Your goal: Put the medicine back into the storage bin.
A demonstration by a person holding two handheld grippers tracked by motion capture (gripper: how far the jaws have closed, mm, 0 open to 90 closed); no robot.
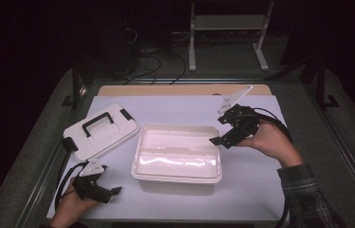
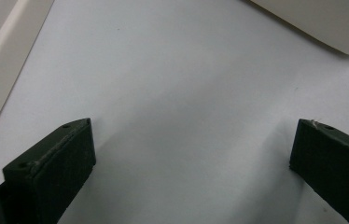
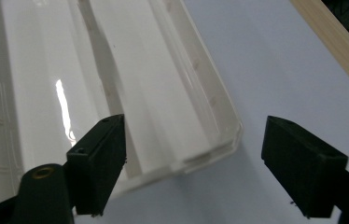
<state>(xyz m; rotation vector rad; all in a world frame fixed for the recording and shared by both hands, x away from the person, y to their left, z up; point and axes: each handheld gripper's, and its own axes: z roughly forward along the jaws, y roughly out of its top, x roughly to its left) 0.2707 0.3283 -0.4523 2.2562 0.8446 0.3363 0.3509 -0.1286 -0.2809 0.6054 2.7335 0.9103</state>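
An open white plastic box [image 1: 176,156] sat near the middle of the table [image 1: 261,185], on its white sheet. The box's long axis ran left to right, parallel to the table's near edge, with its open top facing up. The box's lid [image 1: 100,130] lay apart from it toward the left edge, top side up, with a black handle [image 1: 98,123] across its middle and a black latch at each end. The lid's long axis was skewed, running from the near left toward the far right.

The left gripper [image 1: 114,191] rested low at the near left corner of the table, held in the person's left hand [image 1: 73,206], with its jaws wide apart and nothing between them. The right gripper [image 1: 215,140] hovered over the box's far right corner, held in the right hand [image 1: 270,140], pointing toward the box; its jaws also stood wide apart and empty.

The left gripper view showed bare white sheet between the jaws, with a rounded corner of the box [image 2: 331,28] at the upper right. The right gripper view looked down into the box [image 3: 116,84], showing a glossy stepped interior and a rim corner lying between the two jaws, and a strip of the table's wooden edge [image 3: 336,46] at the upper right.
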